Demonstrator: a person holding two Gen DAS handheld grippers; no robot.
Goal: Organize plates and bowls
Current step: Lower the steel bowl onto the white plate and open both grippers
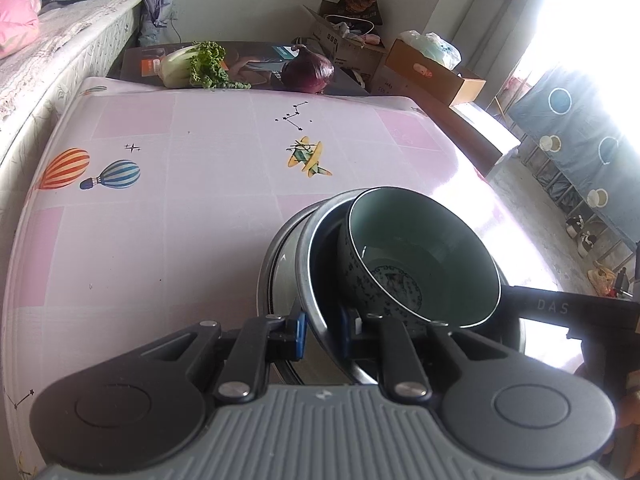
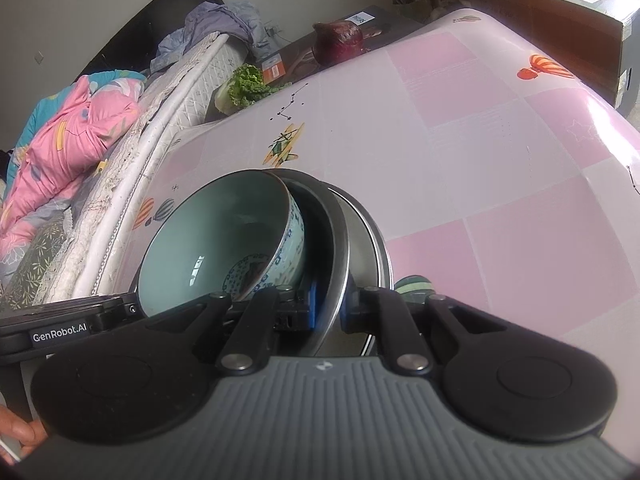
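A pale green ceramic bowl (image 1: 420, 256) with a blue pattern sits tilted inside a steel bowl (image 1: 310, 264), which rests on a steel plate (image 1: 276, 264) on the pink table. My left gripper (image 1: 323, 332) is shut on the steel bowl's near rim, one blue pad on each side. In the right wrist view the same ceramic bowl (image 2: 216, 244), steel bowl (image 2: 334, 248) and plate (image 2: 370, 236) show. My right gripper (image 2: 328, 308) is shut on the steel bowl's rim from the opposite side.
The pink patterned tablecloth (image 1: 180, 216) covers the table. A lettuce (image 1: 196, 64) and a red cabbage (image 1: 308, 72) lie at the far edge. A bed (image 2: 80, 148) runs along one side. Cardboard boxes (image 1: 432, 72) stand beyond the table.
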